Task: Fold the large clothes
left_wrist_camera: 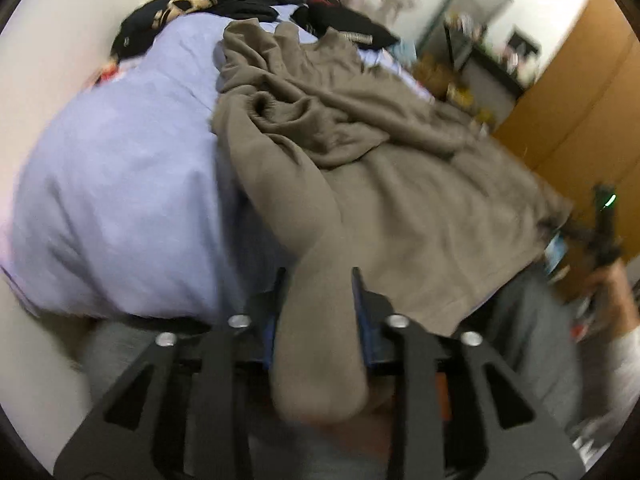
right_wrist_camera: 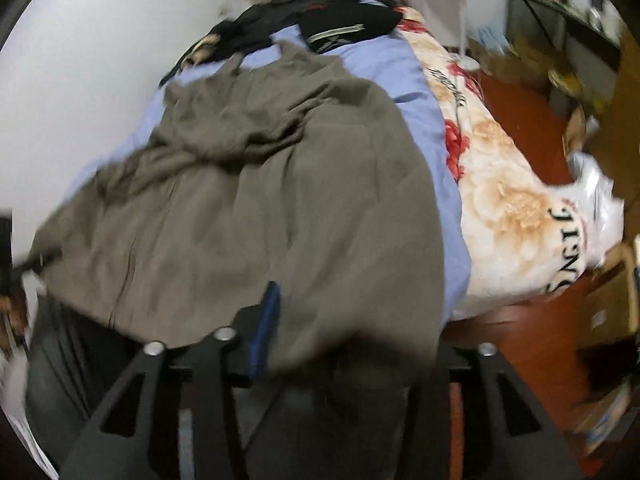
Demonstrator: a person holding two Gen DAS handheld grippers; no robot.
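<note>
A large olive-brown garment (left_wrist_camera: 400, 200) lies crumpled on a light blue bed sheet (left_wrist_camera: 120, 200), its upper part bunched toward the far end. One sleeve (left_wrist_camera: 320, 340) runs down between the fingers of my left gripper (left_wrist_camera: 318, 276), whose jaws stand apart and loose around it. In the right wrist view the same garment (right_wrist_camera: 260, 200) spreads over the sheet (right_wrist_camera: 420, 80), and its near hem drapes over my right gripper (right_wrist_camera: 340, 300). That gripper's blue-padded left finger (right_wrist_camera: 268, 308) shows, the other is hidden under cloth, and the jaws stand wide.
Black clothes (right_wrist_camera: 320, 12) are piled at the bed's far end. A floral quilt (right_wrist_camera: 500, 200) hangs off the right side above a red-brown floor (right_wrist_camera: 520, 120). Cardboard boxes (right_wrist_camera: 608, 312) and a wooden wardrobe (left_wrist_camera: 580, 100) stand to the right, a white wall (right_wrist_camera: 80, 80) to the left.
</note>
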